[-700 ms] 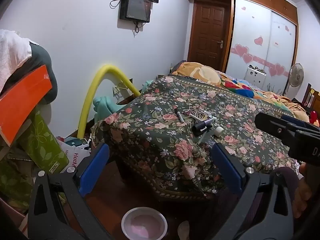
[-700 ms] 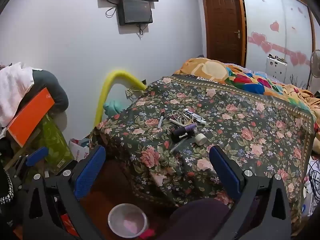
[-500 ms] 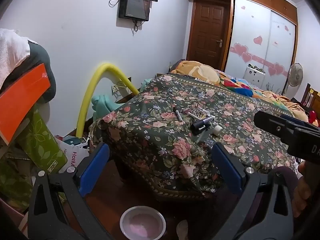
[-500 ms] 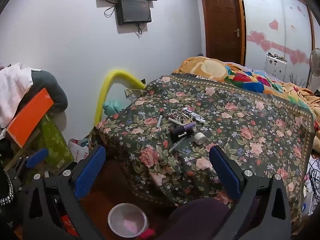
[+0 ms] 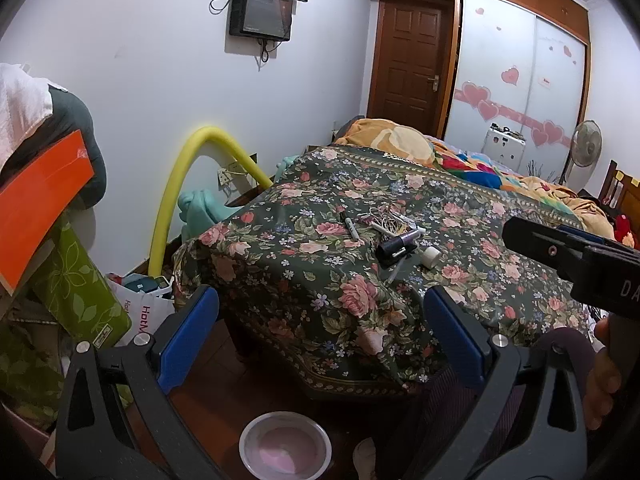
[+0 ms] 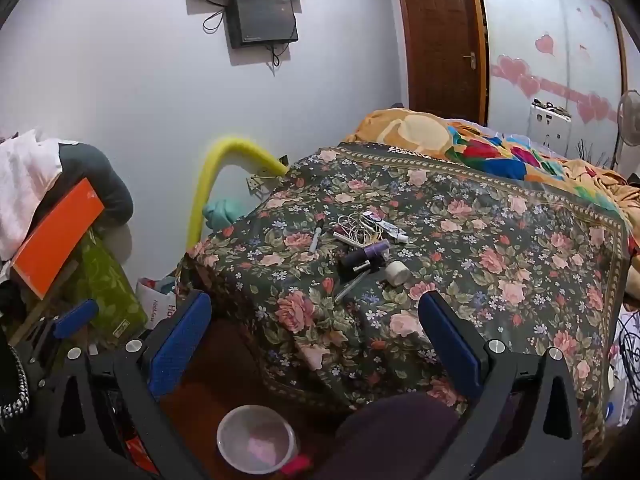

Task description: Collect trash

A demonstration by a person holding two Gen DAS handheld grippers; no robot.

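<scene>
Both grippers, left and right, we held wide open, gripping nothing.
Trash lay clustered on the floral bedspread; a bowl sat on the floor below, with a door beyond.
</scene>
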